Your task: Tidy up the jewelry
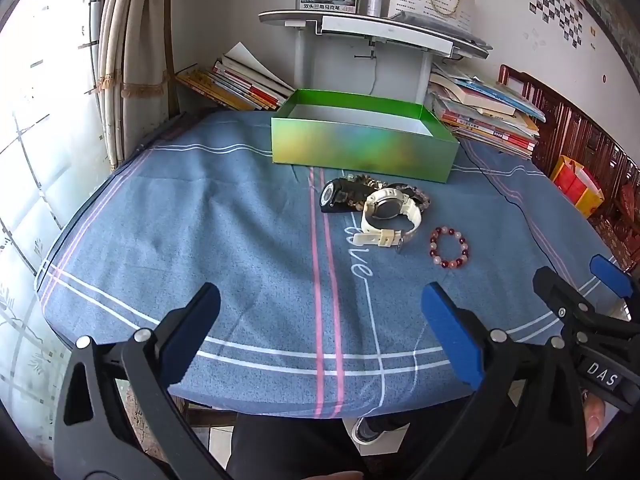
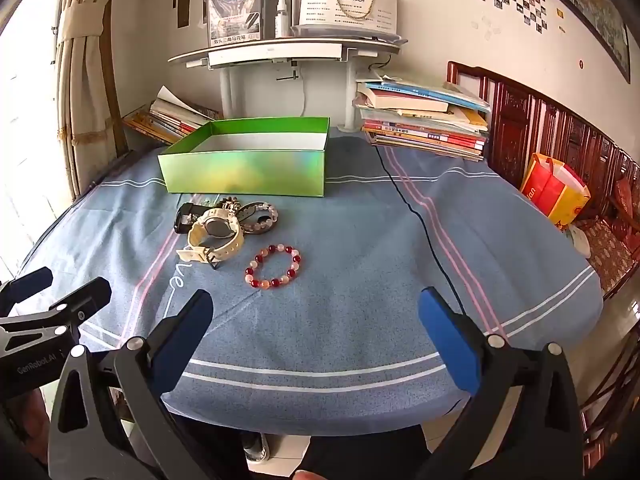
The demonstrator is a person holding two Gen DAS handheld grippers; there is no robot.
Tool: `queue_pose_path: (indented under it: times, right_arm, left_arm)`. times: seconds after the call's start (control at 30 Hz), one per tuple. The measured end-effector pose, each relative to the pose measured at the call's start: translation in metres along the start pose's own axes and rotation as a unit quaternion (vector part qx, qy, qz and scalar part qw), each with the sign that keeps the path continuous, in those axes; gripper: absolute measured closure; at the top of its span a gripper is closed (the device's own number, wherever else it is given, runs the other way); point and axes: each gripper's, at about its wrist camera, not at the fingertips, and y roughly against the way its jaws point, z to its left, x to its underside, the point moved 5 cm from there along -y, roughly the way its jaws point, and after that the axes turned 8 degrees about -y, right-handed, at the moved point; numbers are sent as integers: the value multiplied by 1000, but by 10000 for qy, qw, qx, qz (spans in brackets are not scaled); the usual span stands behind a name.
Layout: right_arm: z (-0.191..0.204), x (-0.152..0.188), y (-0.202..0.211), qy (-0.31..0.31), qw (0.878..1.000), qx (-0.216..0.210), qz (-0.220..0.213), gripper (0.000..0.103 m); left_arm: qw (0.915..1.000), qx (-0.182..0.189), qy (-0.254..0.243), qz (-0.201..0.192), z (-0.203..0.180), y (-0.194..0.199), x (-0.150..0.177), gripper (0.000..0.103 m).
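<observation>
Behind the white watch (image 1: 390, 212), toward the green box (image 1: 364, 152), a black watch (image 1: 332, 197) and tangled beaded pieces (image 1: 416, 196) overlap, so their count and individual shapes cannot be determined.

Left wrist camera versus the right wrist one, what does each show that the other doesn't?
Only the left wrist view shows the left gripper whole, jaws open. Only the right wrist view shows the right gripper whole, also open, and the whole black cord across the cloth. Both share the green box, the white watch, the beaded bracelet, the darker jewelry pile and the blue tablecloth.
</observation>
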Motion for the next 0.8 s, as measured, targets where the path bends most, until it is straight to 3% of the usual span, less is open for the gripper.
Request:
queue_pose_path:
  times: [0.8]
  right_arm:
    - [0,0,1,-24,10000,-12,-46,2]
  left_arm:
    - [10000,5,-59,13,-3,-3,3,4]
